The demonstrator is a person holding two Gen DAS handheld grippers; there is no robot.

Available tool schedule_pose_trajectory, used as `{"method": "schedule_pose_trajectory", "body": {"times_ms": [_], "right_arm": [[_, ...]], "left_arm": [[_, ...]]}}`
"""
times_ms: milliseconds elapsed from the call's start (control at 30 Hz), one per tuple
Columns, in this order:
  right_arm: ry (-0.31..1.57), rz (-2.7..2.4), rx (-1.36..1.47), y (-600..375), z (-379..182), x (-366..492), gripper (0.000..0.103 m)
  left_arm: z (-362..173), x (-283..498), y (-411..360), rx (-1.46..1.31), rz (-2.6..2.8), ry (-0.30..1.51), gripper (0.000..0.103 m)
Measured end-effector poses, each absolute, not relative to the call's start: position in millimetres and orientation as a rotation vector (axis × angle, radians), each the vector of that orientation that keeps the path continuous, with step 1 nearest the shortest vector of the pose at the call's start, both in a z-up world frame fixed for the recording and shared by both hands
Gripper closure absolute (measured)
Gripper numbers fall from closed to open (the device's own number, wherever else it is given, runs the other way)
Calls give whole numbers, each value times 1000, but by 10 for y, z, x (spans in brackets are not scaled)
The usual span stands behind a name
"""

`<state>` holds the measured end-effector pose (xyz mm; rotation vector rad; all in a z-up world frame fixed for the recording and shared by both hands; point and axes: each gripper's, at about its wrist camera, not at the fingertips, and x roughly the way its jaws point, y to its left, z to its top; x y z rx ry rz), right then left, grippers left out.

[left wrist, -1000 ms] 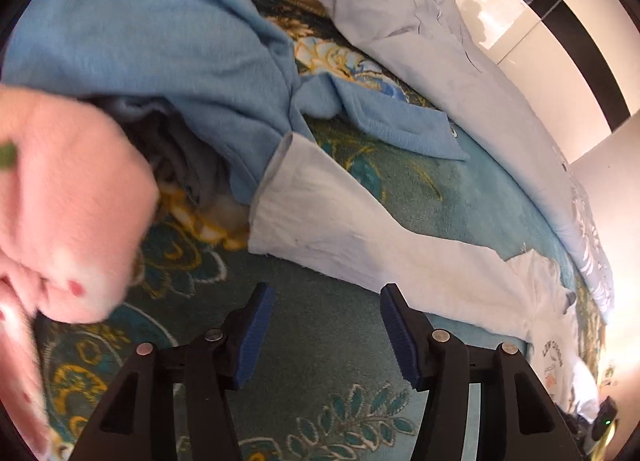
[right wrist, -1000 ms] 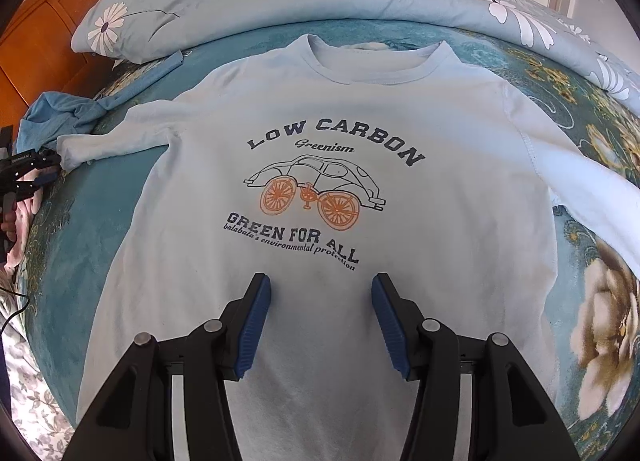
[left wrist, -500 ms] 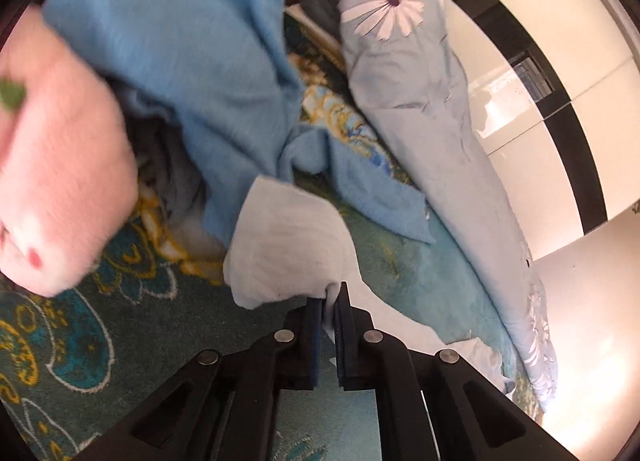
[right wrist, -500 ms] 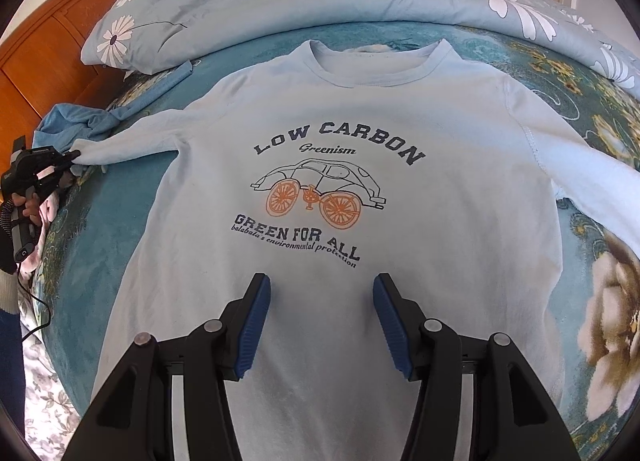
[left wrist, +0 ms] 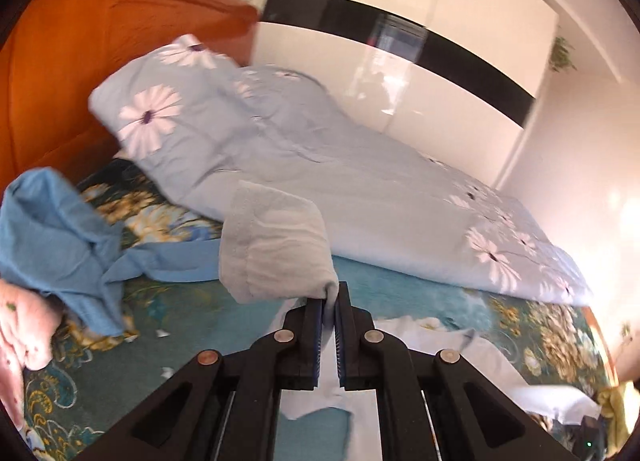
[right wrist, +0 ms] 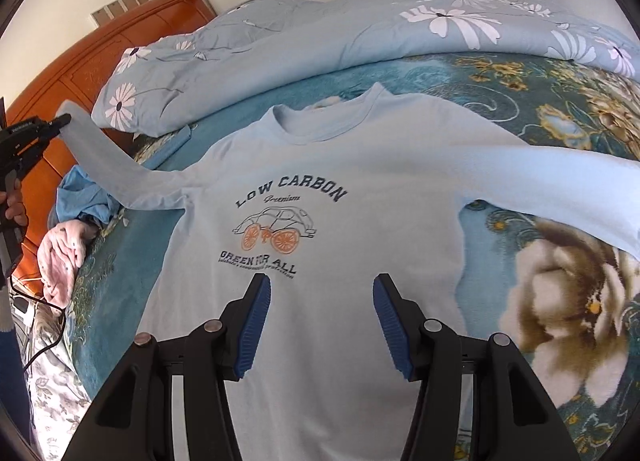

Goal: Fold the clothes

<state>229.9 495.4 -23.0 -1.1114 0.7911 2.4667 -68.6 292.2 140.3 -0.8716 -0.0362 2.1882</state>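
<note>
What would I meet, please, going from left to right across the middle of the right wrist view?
Left tool pinching the sleeve → blue garment → pink cloth → shirt's car print → other sleeve → big flower on the bedspread.

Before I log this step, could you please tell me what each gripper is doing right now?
Left gripper: shut on the shirt's sleeve cuff, lifted off the bed.
Right gripper: open, holding nothing, above the shirt.
</note>
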Motion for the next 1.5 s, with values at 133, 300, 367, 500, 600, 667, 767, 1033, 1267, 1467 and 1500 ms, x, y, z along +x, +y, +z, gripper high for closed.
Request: {"method": "schedule_pose_trajectory", "body": {"times_ms": [133,300,367,500,600,667,767,1033,1267,1467,1500], "right_arm": [[836,2448,-1083,5133,-265,2550,47],[838,2413,-1051,5326,-299,2864,47],[854,2393,-1039,5405,-333,2973,47],[885,2356,-1022,5525,-422,3172,47],[904,2337,-1019,5584,-496,3287,47],[916,2337,-1015,5614,-528,3338,47],[915,2349,-1005,5623,-530,3341,47],[950,2405,-939,5676,-409,3171,47],[941,2511,-946,5864,-236,2596,47],[962,2398,-995,6215,-408,2268,47],[971,2379,-1012,6257,-439,2241,47]], "left_arm": [[1290,-188,3834,-914,2043,39,96],[887,356,4714,-964,1925,136,96],[658,547,5005,-992,1898,209,96],[158,809,5359,-1085,1838,299,96],[-93,895,5457,-1132,1789,326,94],[-201,958,5501,-1168,1727,337,85],[-250,1091,5522,-1185,1600,347,53],[133,846,4551,-1044,1774,245,42],[-289,22,3687,-1065,2137,585,40],[-613,-431,3470,-1162,2139,565,40],[-656,-471,3489,-1165,2138,573,40]]}}
